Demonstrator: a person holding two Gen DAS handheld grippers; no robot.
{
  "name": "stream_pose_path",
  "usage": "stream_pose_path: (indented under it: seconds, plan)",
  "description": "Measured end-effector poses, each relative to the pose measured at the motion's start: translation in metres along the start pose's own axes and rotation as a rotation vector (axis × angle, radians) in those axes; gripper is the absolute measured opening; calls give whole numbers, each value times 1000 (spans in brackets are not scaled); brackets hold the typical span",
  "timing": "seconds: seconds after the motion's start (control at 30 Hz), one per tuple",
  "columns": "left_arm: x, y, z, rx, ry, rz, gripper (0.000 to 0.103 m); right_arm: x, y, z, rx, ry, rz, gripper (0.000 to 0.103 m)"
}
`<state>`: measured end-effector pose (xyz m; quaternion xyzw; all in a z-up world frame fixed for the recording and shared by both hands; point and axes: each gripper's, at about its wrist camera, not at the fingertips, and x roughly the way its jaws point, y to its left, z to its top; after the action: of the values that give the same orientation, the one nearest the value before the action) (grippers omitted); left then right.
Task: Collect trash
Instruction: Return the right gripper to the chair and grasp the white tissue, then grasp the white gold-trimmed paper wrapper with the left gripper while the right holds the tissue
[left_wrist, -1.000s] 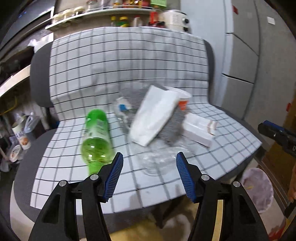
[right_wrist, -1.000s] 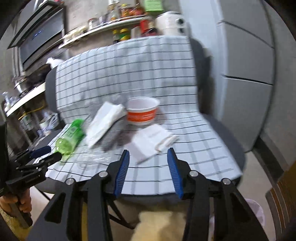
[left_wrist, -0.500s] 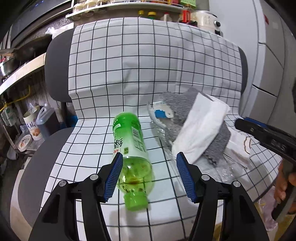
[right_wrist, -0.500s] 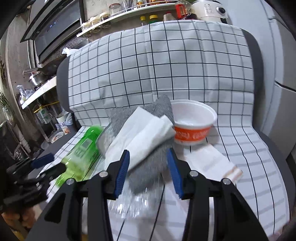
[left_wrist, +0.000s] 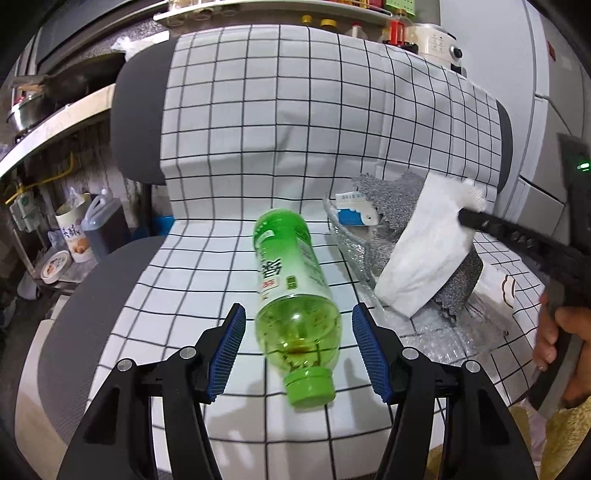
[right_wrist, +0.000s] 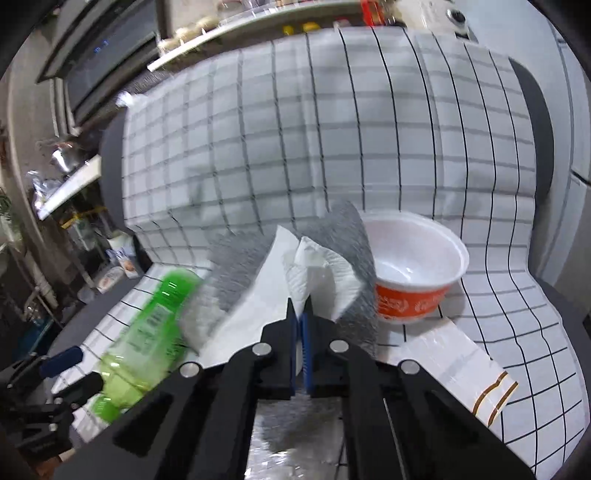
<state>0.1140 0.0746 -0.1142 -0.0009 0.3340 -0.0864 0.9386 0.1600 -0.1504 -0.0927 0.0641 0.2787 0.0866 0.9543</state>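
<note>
On chair (left_wrist: 92, 295): checked cloth (left_wrist: 295, 129); kitchen shelves (left_wrist: 55, 122) behind.

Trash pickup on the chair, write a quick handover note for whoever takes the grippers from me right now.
Left gripper: open, fingers either side of the green bottle, not gripping it yet. The bottle lies on its side on the checked cloth, cap toward you.
Right gripper: shut on the white tissue, which lies on the grey cloth.
Bowl, orange and white, stands upright behind the pile. A white packet lies flat to its right. Clear plastic wrap sits under the pile.
Done: tissue pinched. Nothing seen binned.
Left: close on the bottle, lift both, then the bowl, packet, wrap and grey cloth.
</note>
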Motion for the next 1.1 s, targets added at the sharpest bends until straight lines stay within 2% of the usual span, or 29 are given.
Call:
stream_pose_path:
  seconds: [0.1, 0.17, 0.3, 0.4, 0.5, 0.63, 0.83, 0.93, 1.1]
  plan:
    - [-8, 4, 0, -10, -2, 15, 63, -39, 5, 4, -21, -78, 12, 3]
    - [-12, 5, -1, -20, 1, 18, 64, -71, 4, 6, -45, -125, -16, 3]
    - [-18, -5, 0, -7, 0, 6, 64, -121, -7, -3, -101, -169, -170, 3]
    - [-19, -20, 2, 20, -4, -14, 64, -144, -26, -15, -102, -158, -271, 3]
    - [-15, -41, 4, 50, 4, -53, 64, -161, -48, -28, -66, -144, -323, 3]
    - [-9, -82, 1, 113, 18, -142, 64, -181, -73, -46, -13, -145, -386, 3]
    - [0, -160, -5, 255, 24, -292, 64, -201, -107, -64, 73, -151, -418, 3]
    - [17, -197, -4, 312, 50, -323, 64, -207, -122, -70, 112, -160, -415, 3]
    - [49, -240, 0, 352, 93, -317, 63, -215, -141, -74, 144, -179, -426, 3]
